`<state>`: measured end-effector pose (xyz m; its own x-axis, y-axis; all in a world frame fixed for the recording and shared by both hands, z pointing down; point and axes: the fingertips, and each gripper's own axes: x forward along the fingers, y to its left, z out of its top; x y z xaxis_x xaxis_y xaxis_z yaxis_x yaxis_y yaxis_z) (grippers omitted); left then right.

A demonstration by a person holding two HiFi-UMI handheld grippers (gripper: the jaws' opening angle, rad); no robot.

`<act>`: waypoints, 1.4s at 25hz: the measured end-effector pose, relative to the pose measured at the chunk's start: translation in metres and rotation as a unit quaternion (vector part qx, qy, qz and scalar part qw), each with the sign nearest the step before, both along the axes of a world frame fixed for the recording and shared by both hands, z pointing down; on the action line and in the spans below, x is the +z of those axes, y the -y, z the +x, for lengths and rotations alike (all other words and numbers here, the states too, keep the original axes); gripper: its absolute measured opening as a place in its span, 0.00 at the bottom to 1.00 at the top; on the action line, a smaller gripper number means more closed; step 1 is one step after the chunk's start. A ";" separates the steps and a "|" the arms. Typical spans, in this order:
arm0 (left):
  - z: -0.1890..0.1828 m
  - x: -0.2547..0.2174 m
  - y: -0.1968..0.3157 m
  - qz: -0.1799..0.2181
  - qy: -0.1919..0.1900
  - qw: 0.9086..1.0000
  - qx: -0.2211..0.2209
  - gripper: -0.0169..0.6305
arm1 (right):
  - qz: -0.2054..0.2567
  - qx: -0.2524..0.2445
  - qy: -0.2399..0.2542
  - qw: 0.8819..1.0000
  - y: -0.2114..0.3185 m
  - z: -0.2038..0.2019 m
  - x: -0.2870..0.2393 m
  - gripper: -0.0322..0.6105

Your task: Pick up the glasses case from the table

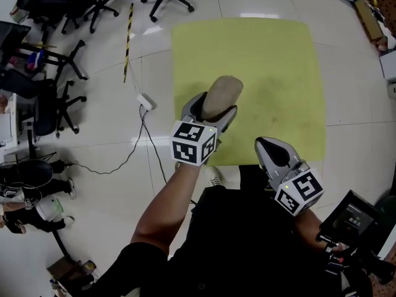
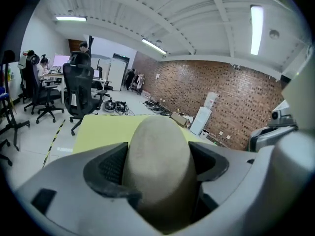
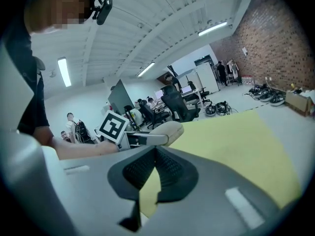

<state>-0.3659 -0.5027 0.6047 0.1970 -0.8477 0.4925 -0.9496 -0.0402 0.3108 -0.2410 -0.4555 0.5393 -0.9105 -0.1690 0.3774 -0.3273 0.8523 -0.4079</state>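
Observation:
The beige, rounded glasses case (image 1: 221,96) is held up above the yellow-green table (image 1: 272,60), clamped between the jaws of my left gripper (image 1: 212,109). In the left gripper view the glasses case (image 2: 157,166) fills the gap between both black pads. My right gripper (image 1: 273,151) hangs near the table's front edge, to the right of the left one, with its jaws shut on nothing. From the right gripper view I see the glasses case (image 3: 167,131) sticking out of the left gripper (image 3: 142,137) off to the left.
Office chairs (image 1: 59,60) stand on the tiled floor at the left, with a white power strip (image 1: 146,101) and its cable beside the table. A brown box (image 1: 369,18) lies at the far right. A brick wall (image 2: 216,92) closes the room.

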 end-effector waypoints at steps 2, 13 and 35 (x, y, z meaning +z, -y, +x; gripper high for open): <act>0.000 -0.020 -0.014 0.017 -0.003 1.000 0.001 0.63 | 0.010 0.002 0.003 1.000 -0.009 -0.002 -0.010 0.05; 0.021 -0.100 -0.090 0.084 0.006 0.994 0.063 0.62 | 0.068 0.009 0.036 0.997 -0.074 -0.015 -0.068 0.05; 0.027 -0.208 -0.194 0.177 0.013 0.983 0.046 0.62 | 0.148 0.035 0.066 0.986 -0.132 0.001 -0.141 0.05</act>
